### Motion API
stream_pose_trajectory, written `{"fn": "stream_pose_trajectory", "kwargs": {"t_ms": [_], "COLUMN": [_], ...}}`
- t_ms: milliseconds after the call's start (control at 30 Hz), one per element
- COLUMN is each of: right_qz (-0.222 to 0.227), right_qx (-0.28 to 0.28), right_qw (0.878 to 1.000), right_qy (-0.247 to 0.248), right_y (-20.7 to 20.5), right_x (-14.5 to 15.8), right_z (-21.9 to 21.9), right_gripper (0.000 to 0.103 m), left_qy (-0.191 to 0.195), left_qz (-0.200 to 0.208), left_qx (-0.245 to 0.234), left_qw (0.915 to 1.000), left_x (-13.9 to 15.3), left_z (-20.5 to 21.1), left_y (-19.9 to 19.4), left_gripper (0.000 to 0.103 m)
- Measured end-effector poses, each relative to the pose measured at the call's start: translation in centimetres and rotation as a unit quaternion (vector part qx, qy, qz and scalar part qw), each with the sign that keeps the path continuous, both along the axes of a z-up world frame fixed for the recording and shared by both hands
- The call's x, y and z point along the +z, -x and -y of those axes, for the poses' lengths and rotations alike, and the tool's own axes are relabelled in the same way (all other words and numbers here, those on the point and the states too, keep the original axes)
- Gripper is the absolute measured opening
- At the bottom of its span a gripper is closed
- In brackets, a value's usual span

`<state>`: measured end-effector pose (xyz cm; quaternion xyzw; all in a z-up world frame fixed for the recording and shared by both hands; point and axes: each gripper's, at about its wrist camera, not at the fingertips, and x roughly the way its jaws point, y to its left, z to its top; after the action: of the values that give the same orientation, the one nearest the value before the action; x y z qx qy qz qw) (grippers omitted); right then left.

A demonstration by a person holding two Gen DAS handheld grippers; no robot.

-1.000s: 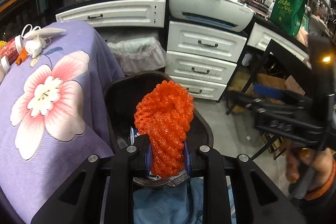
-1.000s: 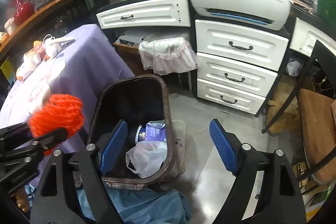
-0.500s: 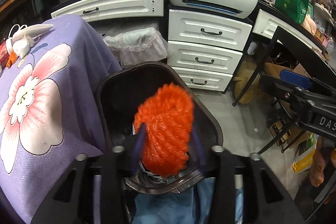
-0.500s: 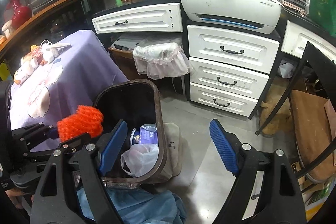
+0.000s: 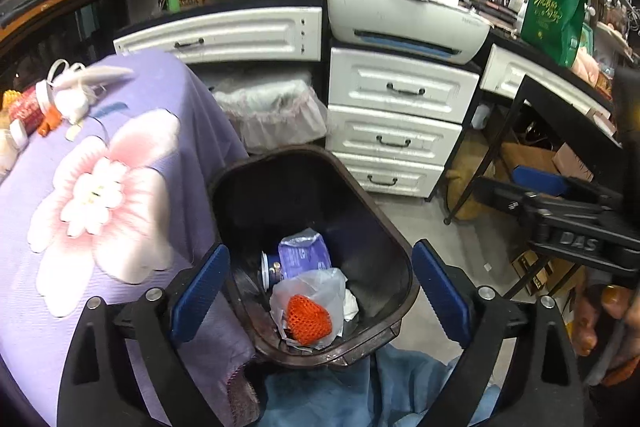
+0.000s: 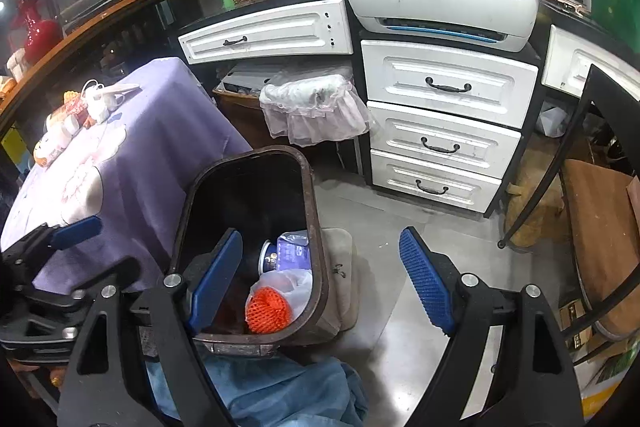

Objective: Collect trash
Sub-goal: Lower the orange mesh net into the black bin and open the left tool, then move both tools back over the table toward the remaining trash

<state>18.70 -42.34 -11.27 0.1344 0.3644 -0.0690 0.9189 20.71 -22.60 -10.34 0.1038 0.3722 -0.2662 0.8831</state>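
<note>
A dark brown trash bin [image 5: 400,247] stands on the floor below both grippers. An orange foam net [image 5: 308,319] lies inside it on a white plastic bag [image 5: 320,283], next to a blue packet [image 5: 304,251]. My left gripper [image 5: 320,281] hangs over the bin's near end, its jaws opening wide with nothing between them. In the right wrist view the orange net [image 6: 266,311] rests low in the bin [image 6: 312,211]. My right gripper [image 6: 320,267] stands open and holds nothing, one finger over the bin, the other over the floor.
A table under a purple flowered cloth [image 5: 100,187] borders the bin on the left, with small items [image 5: 48,103] at its far end. White drawers [image 5: 400,131] and a printer [image 5: 404,15] stand behind. A black chair frame [image 6: 560,155] is at right, blue cloth [image 5: 340,399] below.
The left gripper's jaws spread apart and let go of the orange net, which fell into the bin onto the plastic bag. The right gripper stayed open and nearly still.
</note>
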Motion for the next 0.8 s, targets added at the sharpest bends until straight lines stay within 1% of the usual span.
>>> {"fn": "stream_pose_trajectory", "kwargs": {"t_ms": [233,467,633,733,800], "right_qz": [0.01,0.023,0.035,0.041,0.043], "right_qx": [0.017,0.055,0.101,0.142,0.159], "right_qw": [1.0,0.998,0.994,0.989,0.986], "right_qy": [-0.008,-0.018,-0.019,-0.023,-0.022], "right_y": [-0.3,-1.6,-3.3,-5.0,-5.8], "right_x": [1.0,2.8,4.5,5.8,6.4], "right_z": [-1.0,-3.1,-5.8,-8.7,-9.9], "right_gripper": [0.081,0.081,0.081,0.081,0.081], "left_qy": [0.012,0.013,0.004,-0.006,-0.009], "left_qz": [0.027,0.059,0.07,0.076,0.076], "left_qx": [0.012,0.04,0.063,0.089,0.104], "left_qw": [0.9995,0.9974,0.9955,0.993,0.9916], "left_x": [3.1,5.5,6.4,6.6,6.8], "left_z": [-2.9,-6.9,-10.1,-12.5,-13.9], "left_y": [1.2,1.8,1.6,1.0,0.7], "left_gripper": [0.097,0.097,0.097,0.097,0.097]}}
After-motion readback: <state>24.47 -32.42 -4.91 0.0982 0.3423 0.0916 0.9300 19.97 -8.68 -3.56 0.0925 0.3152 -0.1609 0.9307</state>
